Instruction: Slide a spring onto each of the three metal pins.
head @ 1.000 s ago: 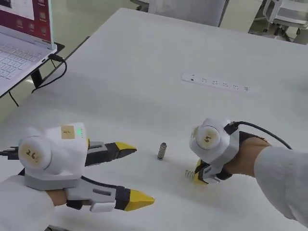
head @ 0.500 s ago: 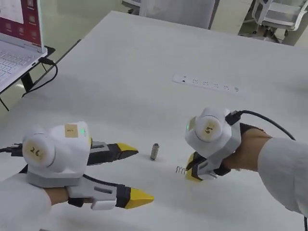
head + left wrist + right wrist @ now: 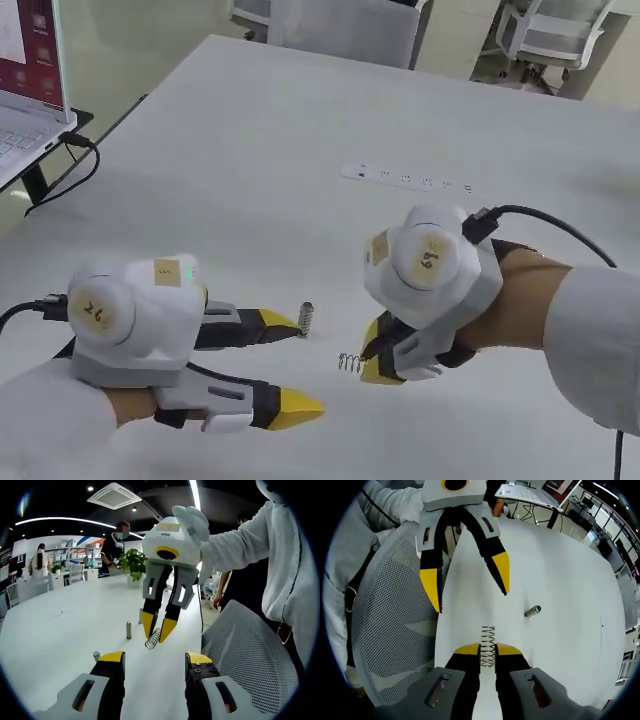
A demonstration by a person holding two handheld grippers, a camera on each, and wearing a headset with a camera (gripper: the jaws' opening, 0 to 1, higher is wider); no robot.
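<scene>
My right gripper (image 3: 378, 362) is shut on a thin wire spring (image 3: 348, 362), which sticks out past its yellow tips toward the left gripper; its own view shows the spring (image 3: 488, 647) pinched between the jaws. A short upright pin with a spring on it (image 3: 307, 317) stands on the white table, just beyond the left gripper's far fingertip (image 3: 283, 322). My left gripper (image 3: 292, 366) is open with nothing in it. In the left gripper view, the right gripper (image 3: 160, 628) hangs ahead with the spring (image 3: 152, 639), and the pin (image 3: 128, 629) is to the left.
A white power strip (image 3: 405, 180) lies farther back on the table. A laptop (image 3: 25, 70) with a black cable (image 3: 70, 165) sits off the left edge. Office chairs (image 3: 340, 25) stand beyond the far edge. A mesh chair seat (image 3: 395, 625) is below the table edge.
The left gripper has moved closer to the upright pin, its far tip now almost at it. The right gripper, still holding the spring, has risen a little and drawn closer to the left gripper.
</scene>
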